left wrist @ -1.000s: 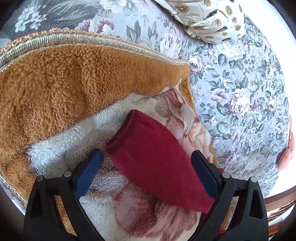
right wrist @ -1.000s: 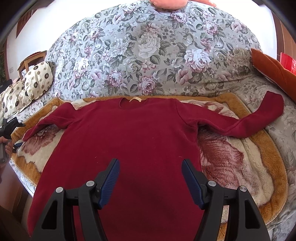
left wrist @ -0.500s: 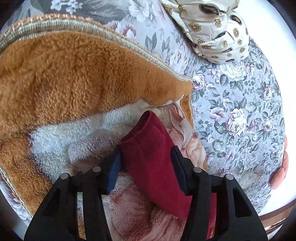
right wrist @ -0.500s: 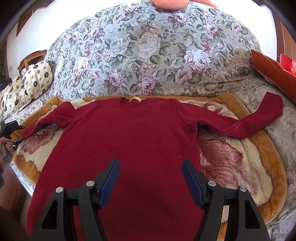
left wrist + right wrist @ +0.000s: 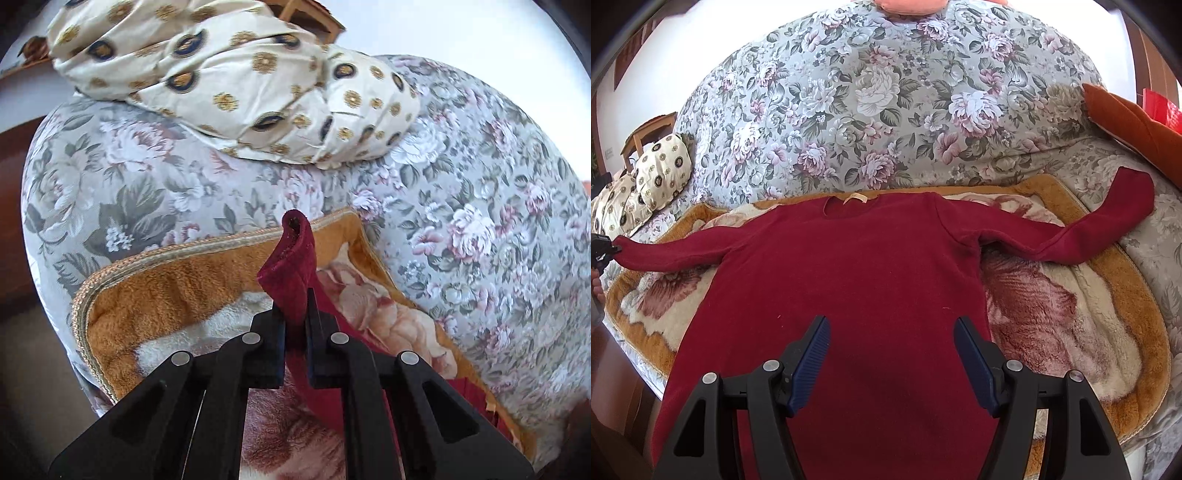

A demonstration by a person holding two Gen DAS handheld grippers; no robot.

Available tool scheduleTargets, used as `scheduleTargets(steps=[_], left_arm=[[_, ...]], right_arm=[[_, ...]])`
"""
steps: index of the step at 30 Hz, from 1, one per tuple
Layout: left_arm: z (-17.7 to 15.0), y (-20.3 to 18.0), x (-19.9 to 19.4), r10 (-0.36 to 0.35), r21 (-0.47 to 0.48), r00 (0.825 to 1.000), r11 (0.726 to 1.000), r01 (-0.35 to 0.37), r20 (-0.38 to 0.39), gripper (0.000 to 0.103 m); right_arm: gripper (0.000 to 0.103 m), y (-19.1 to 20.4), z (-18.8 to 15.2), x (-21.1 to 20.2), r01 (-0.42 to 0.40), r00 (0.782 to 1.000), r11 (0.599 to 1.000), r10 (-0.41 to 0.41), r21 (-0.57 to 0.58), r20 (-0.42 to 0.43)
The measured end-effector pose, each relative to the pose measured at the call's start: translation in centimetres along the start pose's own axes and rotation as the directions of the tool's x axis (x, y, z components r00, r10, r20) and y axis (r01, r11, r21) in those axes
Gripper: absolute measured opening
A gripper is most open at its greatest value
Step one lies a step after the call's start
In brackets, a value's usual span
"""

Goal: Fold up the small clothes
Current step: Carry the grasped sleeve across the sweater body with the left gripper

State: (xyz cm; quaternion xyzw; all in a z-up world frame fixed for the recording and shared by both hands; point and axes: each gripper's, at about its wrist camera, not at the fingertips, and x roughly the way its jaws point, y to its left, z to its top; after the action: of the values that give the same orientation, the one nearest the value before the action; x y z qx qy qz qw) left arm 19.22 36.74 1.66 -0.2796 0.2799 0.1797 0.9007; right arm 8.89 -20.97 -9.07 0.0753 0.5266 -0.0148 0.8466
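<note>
A dark red long-sleeved sweater (image 5: 849, 288) lies flat, neck away from me, on a plush orange-and-cream blanket (image 5: 1071, 325). My left gripper (image 5: 295, 310) is shut on the cuff of the sweater's left sleeve (image 5: 291, 266) and holds it lifted off the blanket; the cuff end sticks up past the fingertips. In the right wrist view this gripper (image 5: 602, 251) shows at the far left, with the sleeve (image 5: 672, 254) stretched out. My right gripper (image 5: 892, 332) is open and empty above the sweater's lower body. The right sleeve (image 5: 1108, 221) lies stretched to the right.
The blanket (image 5: 166, 280) lies on a floral sofa (image 5: 886, 110). Cream cushions with gold medallions (image 5: 240, 81) sit at the left end, also in the right wrist view (image 5: 646, 181). An orange cushion (image 5: 1126, 122) lies at the right end.
My left gripper closed on the left sleeve's cuff and lifted it off the blanket, pulling the sleeve straighter. My right gripper stayed still and open.
</note>
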Motion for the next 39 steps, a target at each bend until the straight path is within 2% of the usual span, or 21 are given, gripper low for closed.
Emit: scheduleTargets(steps=[2, 5, 8, 10, 12, 17, 19, 20, 21, 23, 25, 27, 28, 29, 31, 32, 33, 34, 35, 38, 39], left_arm=[[-0.7, -2.7, 0.3, -0.06, 0.038, 0.998, 0.997, 0.061, -0.032, 0.006], [-3.0, -10.2, 0.2, -0.218, 0.133, 0.971, 0.964, 0.229, -0.094, 0.006], [-6.5, -18.8, -0.3, -0.36, 0.221, 0.917, 0.893, 0.392, -0.173, 0.006], [-10.2, -25.0, -0.6, -0.447, 0.25, 0.86, 0.828, 0.501, -0.246, 0.006], [-13.9, -30.0, -0.4, -0.479, 0.269, 0.825, 0.787, 0.555, -0.3, 0.006], [-22.1, -38.5, 2.4, -0.472, 0.255, 0.751, 0.74, 0.622, -0.462, 0.006], [-25.0, -41.3, 3.1, -0.456, 0.264, 0.711, 0.709, 0.654, -0.536, 0.006], [-26.2, -41.8, 3.2, -0.448, 0.264, 0.692, 0.697, 0.667, -0.565, 0.006], [-27.4, -42.6, 3.4, -0.431, 0.272, 0.681, 0.689, 0.672, -0.591, 0.006], [-29.0, -43.0, 3.4, -0.414, 0.283, 0.672, 0.679, 0.677, -0.614, 0.006], [-30.0, -43.4, 3.8, -0.401, 0.279, 0.65, 0.668, 0.69, -0.645, 0.006], [-30.8, -43.6, 4.1, -0.383, 0.294, 0.644, 0.658, 0.693, -0.662, 0.006], [-31.1, -43.8, 4.4, -0.372, 0.296, 0.642, 0.659, 0.691, -0.67, 0.007], [-31.3, -43.4, 4.7, -0.365, 0.286, 0.631, 0.663, 0.692, -0.684, 0.008], [-32.0, -43.5, 5.6, -0.347, 0.244, 0.588, 0.672, 0.699, -0.731, 0.01], [-32.3, -43.6, 5.7, -0.338, 0.23, 0.568, 0.672, 0.704, -0.75, 0.014], [-32.6, -43.6, 5.8, -0.336, 0.209, 0.537, 0.664, 0.718, -0.774, 0.024], [-32.9, -43.7, 5.6, -0.34, 0.188, 0.506, 0.653, 0.734, -0.793, 0.029], [-32.9, -43.5, 5.1, -0.346, 0.174, 0.479, 0.635, 0.752, -0.807, 0.028], [-31.7, -42.4, 3.2, -0.383, 0.158, 0.44, 0.581, 0.798, -0.812, 0.029], [-30.8, -41.6, 2.6, -0.393, 0.158, 0.441, 0.576, 0.802, -0.807, 0.029]], right_arm=[[0.067, 0.1, 0.0, -0.1, 0.004, 1.0, 1.0, -0.004, -0.006, 0.007], [0.067, 0.1, -0.1, -0.2, 0.007, 1.0, 1.0, -0.007, -0.005, 0.015], [0.067, -0.2, -0.1, -0.3, 0.005, 1.0, 1.0, -0.005, 0.01, 0.017], [0.067, -0.4, -0.1, -0.3, 0.003, 1.0, 1.0, -0.003, 0.019, 0.017], [0.067, -0.4, -0.2, -0.3, 0.003, 1.0, 1.0, -0.003, 0.022, 0.016], [0.067, -0.7, -0.4, -0.5, 0.0, 1.0, 1.0, -0.001, 0.028, 0.024], [0.067, -1.1, -0.6, -0.9, 0.004, 0.999, 0.999, -0.006, 0.049, 0.04], [0.067, -1.3, -0.7, -1.0, 0.006, 0.999, 0.998, -0.009, 0.062, 0.048], [0.067, -1.5, -0.7, -1.1, 0.008, 0.999, 0.997, -0.012, 0.074, 0.053], [0.067, -1.9, -0.7, -1.1, 0.009, 0.998, 0.995, -0.014, 0.1, 0.055], [0.067, -2.2, -0.6, -1.0, 0.004, 0.999, 0.994, -0.01, 0.113, 0.053], [0.067, -2.3, -0.6, -1.0, 0.001, 0.999, 0.993, -0.007, 0.118, 0.052], [0.067, -2.4, -0.6, -1.0, 0.0, 0.999, 0.993, -0.007, 0.117, 0.053], [0.067, -2.4, -0.6, -1.0, 0.0, 0.999, 0.993, -0.006, 0.115, 0.053], [0.067, -2.3, -0.6, -1.1, 0.003, 0.998, 0.994, -0.009, 0.111, 0.054], [0.067, -2.3, -0.7, -1.1, 0.004, 0.998, 0.994, -0.01, 0.11, 0.056], [0.067, -2.3, -0.6, -1.1, 0.004, 0.998, 0.994, -0.01, 0.111, 0.056], [0.067, -2.3, -0.7, -1.1, 0.006, 0.998, 0.994, -0.012, 0.11, 0.056], [0.067, -2.3, -0.7, -1.1, 0.006, 0.998, 0.994, -0.013, 0.11, 0.056], [0.067, -2.2, -0.7, -1.1, 0.008, 0.998, 0.994, -0.014, 0.11, 0.056], [0.067, -2.2, -0.7, -1.1, 0.01, 0.998, 0.994, -0.016, 0.109, 0.056]])
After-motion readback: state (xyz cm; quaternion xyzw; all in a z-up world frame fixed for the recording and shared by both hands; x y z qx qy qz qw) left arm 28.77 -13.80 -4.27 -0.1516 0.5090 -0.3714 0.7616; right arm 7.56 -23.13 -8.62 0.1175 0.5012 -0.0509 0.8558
